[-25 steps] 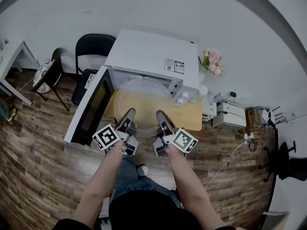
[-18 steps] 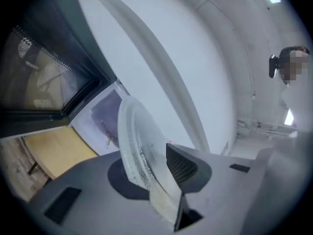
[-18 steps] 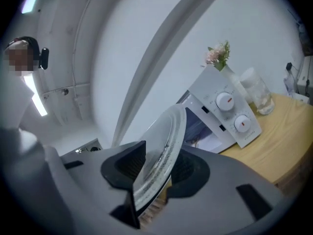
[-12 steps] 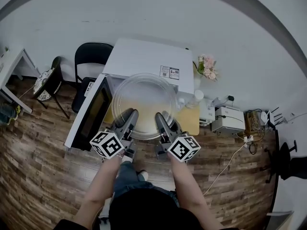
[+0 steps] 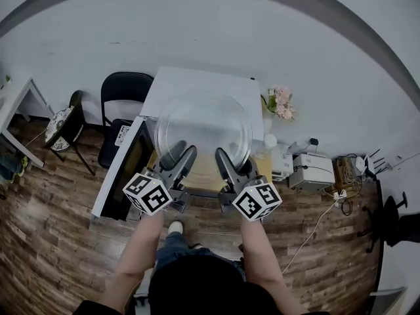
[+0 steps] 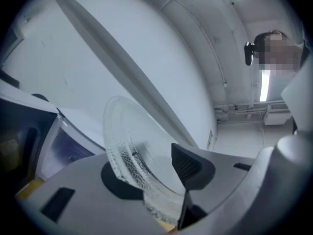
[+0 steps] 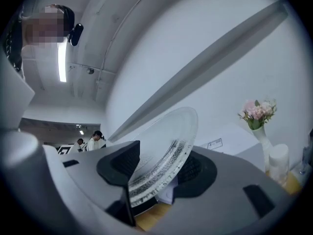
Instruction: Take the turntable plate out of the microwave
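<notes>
Head view: glass turntable plate (image 5: 203, 126) is already out of the microwave (image 5: 197, 81), held in the air over its front edge and covering most of the white top. The door (image 5: 121, 169) hangs open at the left. Left gripper (image 5: 179, 155) and right gripper (image 5: 233, 163) each hold the plate's near rim, left and right of its middle. Left gripper view: the rim sits slanted across the gap, lying on one jaw and touching the dark pad (image 6: 185, 163) of the other. Right gripper view shows the same, with the rim wedged slantwise between both pads (image 7: 122, 163). Both pairs of jaws have just been opening wider with the rim between them, but they look to be bearing on the glass, since nothing else carries it. The removal looks mostly done. What's left is probably to carry the plate clear and set it down; no drop spot is evident. A second ago the plate lay low at the cavity mouth. It now sits higher and nearer the camera, and the marker cubes (image 5: 149, 192) have rolled.
</notes>
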`<act>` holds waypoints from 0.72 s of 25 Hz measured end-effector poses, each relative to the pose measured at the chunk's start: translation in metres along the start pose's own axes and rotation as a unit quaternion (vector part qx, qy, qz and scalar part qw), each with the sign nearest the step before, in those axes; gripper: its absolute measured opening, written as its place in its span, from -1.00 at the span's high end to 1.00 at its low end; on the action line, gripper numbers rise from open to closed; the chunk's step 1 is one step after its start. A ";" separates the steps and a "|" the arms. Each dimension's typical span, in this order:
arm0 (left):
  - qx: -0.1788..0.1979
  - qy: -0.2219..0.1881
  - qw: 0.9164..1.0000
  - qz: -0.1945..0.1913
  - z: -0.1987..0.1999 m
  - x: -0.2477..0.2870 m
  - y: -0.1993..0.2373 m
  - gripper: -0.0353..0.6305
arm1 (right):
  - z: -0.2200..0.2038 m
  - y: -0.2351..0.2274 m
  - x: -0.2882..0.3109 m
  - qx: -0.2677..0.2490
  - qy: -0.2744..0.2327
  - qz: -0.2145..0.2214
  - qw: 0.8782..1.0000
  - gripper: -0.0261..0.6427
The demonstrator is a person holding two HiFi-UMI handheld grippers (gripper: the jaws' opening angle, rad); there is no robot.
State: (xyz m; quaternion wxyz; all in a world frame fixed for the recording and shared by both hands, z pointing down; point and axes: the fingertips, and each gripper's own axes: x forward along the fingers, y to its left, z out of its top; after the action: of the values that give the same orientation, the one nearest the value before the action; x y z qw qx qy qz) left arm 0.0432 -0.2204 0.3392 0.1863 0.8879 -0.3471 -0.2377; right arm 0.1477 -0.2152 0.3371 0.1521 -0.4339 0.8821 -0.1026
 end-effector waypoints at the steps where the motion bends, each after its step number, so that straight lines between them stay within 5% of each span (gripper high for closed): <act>1: 0.006 -0.004 1.000 -0.006 0.004 0.004 0.000 0.41 | 0.005 0.000 0.004 -0.010 -0.004 0.001 1.000 0.29; 18: 0.096 -0.016 0.992 -0.079 0.061 0.067 0.018 0.29 | 0.060 -0.013 0.061 -0.105 -0.067 -0.010 0.992 0.19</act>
State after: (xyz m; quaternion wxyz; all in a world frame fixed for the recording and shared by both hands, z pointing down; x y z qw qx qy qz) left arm 0.0434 -0.2900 0.2782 0.0758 0.9224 -0.3001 -0.2311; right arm 0.1436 -0.2752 0.2740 0.1638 -0.4625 0.8712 0.0187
